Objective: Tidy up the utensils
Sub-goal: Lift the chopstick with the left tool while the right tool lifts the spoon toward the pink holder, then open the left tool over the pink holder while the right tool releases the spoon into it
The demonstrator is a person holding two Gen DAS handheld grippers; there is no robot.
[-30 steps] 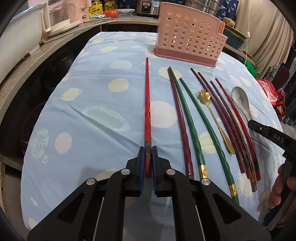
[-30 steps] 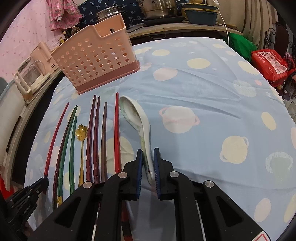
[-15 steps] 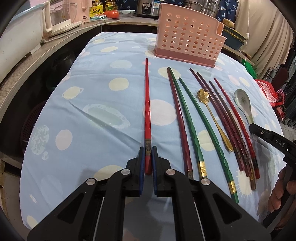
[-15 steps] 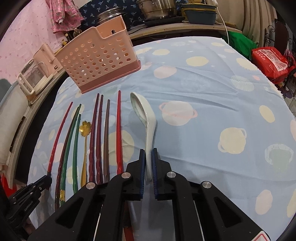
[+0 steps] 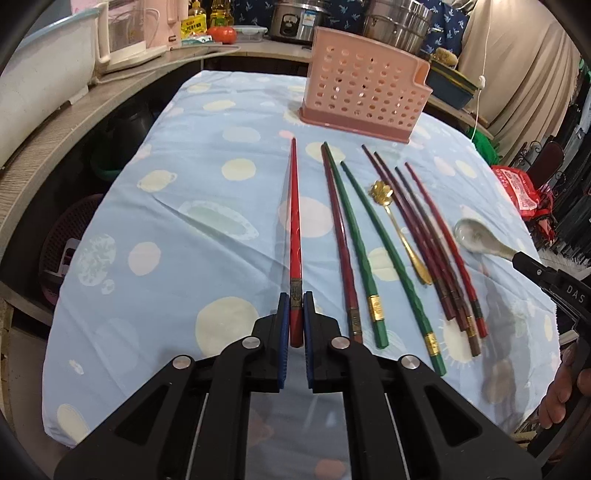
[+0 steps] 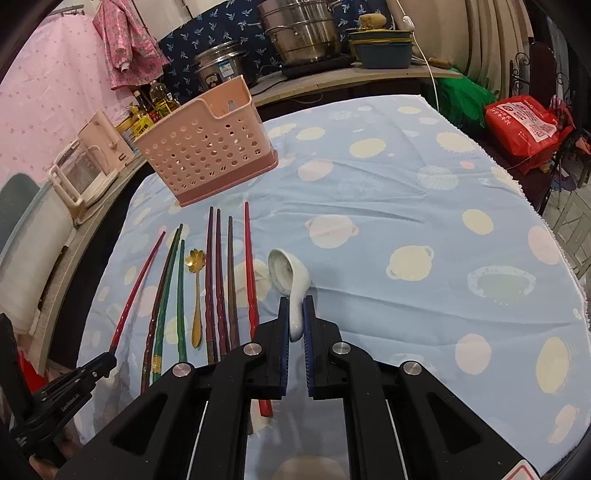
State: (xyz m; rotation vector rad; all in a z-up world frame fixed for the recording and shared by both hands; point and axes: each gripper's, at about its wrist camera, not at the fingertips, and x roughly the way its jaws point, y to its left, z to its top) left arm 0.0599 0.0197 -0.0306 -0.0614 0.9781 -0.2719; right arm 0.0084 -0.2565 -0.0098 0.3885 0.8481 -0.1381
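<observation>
My left gripper (image 5: 294, 301) is shut on the thick end of a red chopstick (image 5: 294, 221), whose tip points toward the pink perforated utensil holder (image 5: 362, 96) at the far end of the table. My right gripper (image 6: 295, 304) is shut on the handle of a white ceramic spoon (image 6: 286, 277), lifted off the cloth with its bowl forward. Between them lie several chopsticks, dark red, green (image 5: 354, 236) and maroon (image 5: 424, 240), and a gold flower-headed spoon (image 5: 395, 221). The holder (image 6: 207, 155) stands upright to the far left in the right wrist view.
A blue tablecloth with pale dots (image 5: 184, 240) covers the table. Counters with a kettle (image 6: 88, 166), oil bottles and steel pots (image 6: 303, 33) ring its far side. A red bag (image 6: 524, 125) sits beyond the right edge. A person's fingers (image 5: 565, 398) hold the right gripper's handle.
The right gripper closed on the spoon handle and raised the spoon off the cloth. The left gripper lifted slightly with the red chopstick; both views now sit higher over the table.
</observation>
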